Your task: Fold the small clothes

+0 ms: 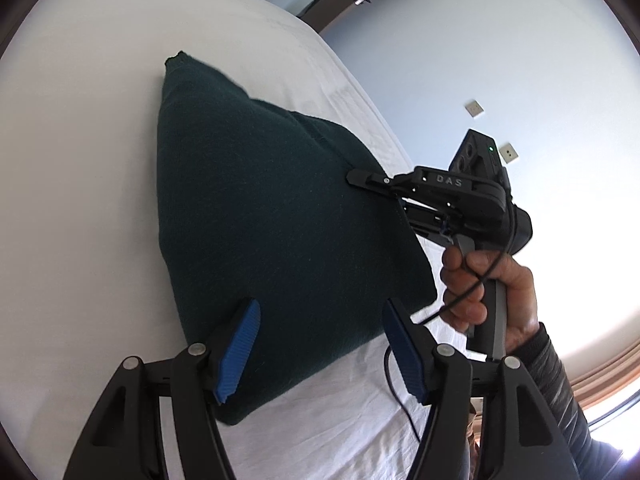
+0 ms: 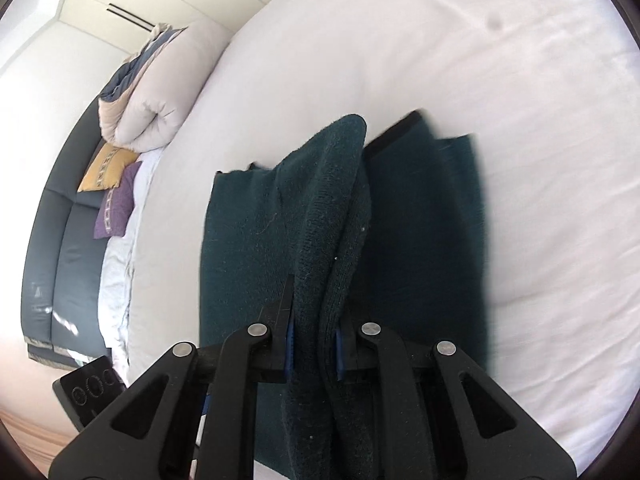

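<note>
1. The left gripper hangs with its jaws released, the blue pads spread wide with nothing between them. Both pads hover over the near corner of the dark green knit garment; whether they touch the cloth cannot be told.

2. The right gripper is clenched on a raised fold of that same garment. In the right wrist view the thick knit bunches between the jaws and rises in a ridge away from the camera, the blue pads almost hidden by the cloth.

3. In the left wrist view the right gripper bites the garment's right-hand edge, held by the person's right hand on its handle, a black cable trailing down from it.

4. The garment lies on the white bed, roughly triangular from the left, its far tip pointing toward the middle of the mattress. From the right it spreads flat on both sides of the lifted ridge, the right-hand edge blurred.

5. The garment's right side sits close to the bed's edge, beyond which a pale wall shows. Broad white sheet lies open to the left of it and beyond it.

6. At the far left of the right wrist view, a rolled duvet, a yellow cushion and a purple cushion lie well apart from the garment, against a dark headboard.
</note>
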`<control>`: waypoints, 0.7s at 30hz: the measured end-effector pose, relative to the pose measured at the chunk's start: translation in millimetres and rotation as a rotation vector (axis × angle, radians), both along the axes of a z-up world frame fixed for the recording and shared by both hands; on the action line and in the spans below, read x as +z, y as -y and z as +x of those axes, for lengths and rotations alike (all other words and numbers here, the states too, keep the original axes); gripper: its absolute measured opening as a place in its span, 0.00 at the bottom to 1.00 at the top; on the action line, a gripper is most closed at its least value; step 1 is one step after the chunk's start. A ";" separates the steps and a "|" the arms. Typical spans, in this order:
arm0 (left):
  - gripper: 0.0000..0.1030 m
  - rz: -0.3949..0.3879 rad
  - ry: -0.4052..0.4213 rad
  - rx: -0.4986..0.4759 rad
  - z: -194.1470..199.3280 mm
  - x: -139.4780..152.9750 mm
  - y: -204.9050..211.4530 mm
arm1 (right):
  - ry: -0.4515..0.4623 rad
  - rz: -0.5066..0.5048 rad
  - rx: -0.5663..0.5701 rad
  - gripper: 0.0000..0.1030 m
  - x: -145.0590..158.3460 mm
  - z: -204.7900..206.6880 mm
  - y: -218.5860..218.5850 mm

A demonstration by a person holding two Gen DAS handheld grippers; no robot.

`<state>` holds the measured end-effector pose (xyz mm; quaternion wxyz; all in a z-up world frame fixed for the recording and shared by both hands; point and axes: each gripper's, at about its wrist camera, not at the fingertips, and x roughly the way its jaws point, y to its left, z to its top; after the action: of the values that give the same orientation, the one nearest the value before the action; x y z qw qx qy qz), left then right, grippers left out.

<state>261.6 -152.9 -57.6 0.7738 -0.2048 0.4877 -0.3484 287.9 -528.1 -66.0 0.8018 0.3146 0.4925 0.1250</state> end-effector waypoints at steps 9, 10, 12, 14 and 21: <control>0.64 0.028 0.005 -0.050 -11.3 -0.5 19.1 | -0.037 0.009 -0.072 0.12 -23.8 4.2 61.6; 0.64 0.030 0.005 -0.053 -12.1 -0.6 20.2 | -0.032 0.033 -0.083 0.12 -30.4 3.7 64.3; 0.64 0.043 0.008 -0.056 -13.0 -1.4 20.6 | -0.013 0.053 -0.088 0.13 -38.1 4.7 67.4; 0.64 0.046 0.008 -0.051 -10.8 -1.2 21.5 | -0.027 0.091 -0.094 0.15 -42.7 0.0 70.6; 0.64 0.053 0.017 -0.035 -8.9 -1.6 22.5 | -0.002 0.104 -0.087 0.19 -22.6 -52.4 55.9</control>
<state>252.8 -175.4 -59.2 0.7769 -0.1725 0.4938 -0.3504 235.4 -584.0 -88.6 0.7884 0.3772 0.4721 0.1150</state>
